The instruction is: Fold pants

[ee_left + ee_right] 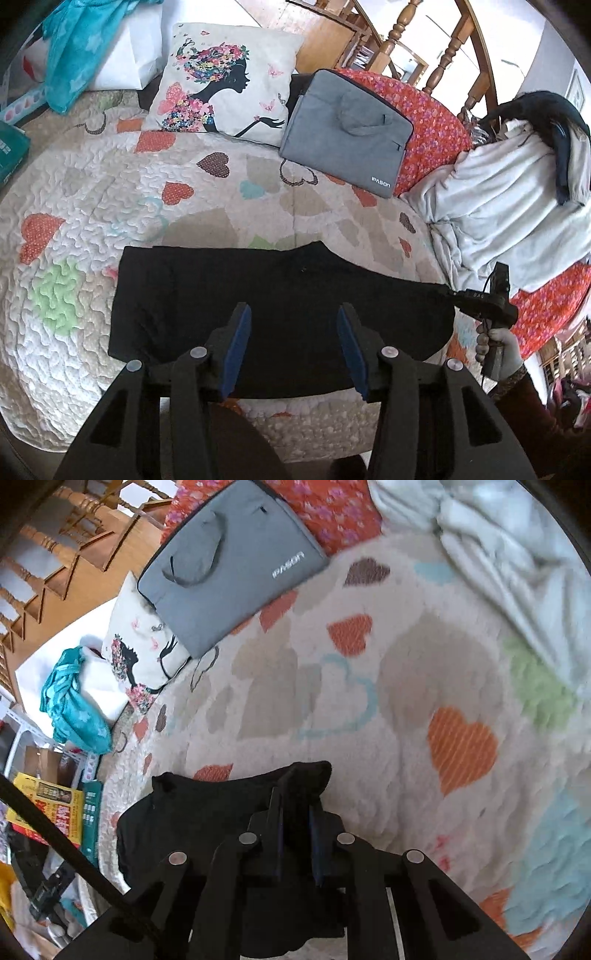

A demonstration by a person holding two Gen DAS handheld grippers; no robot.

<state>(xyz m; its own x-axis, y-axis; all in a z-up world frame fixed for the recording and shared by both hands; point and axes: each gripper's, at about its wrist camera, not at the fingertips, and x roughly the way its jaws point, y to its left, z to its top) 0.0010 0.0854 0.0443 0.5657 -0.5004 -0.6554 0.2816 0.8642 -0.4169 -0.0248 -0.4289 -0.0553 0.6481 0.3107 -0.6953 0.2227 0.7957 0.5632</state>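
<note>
Left wrist view takes in the whole scene: the black pants (273, 314) lie folded into a broad flat block on the heart-patterned quilt (110, 206), and the left gripper (293, 317) hovers over their near edge with its blue-padded fingers (236, 347) spread wide apart, nothing between them. At the pants' right end this view also catches the right gripper (452, 295) from the side, held by a gloved hand (498, 347). Beyond lie a grey laptop bag (343, 133) and a printed cushion (229, 85).

Right wrist view shows what that side-on look cannot: the right gripper (295, 812) has its fingers clamped on a raised bunch of the pants (207, 812), the cloth sticking up past the fingertips. It also reveals boxes (48, 805) stacked beside the bed.
</note>
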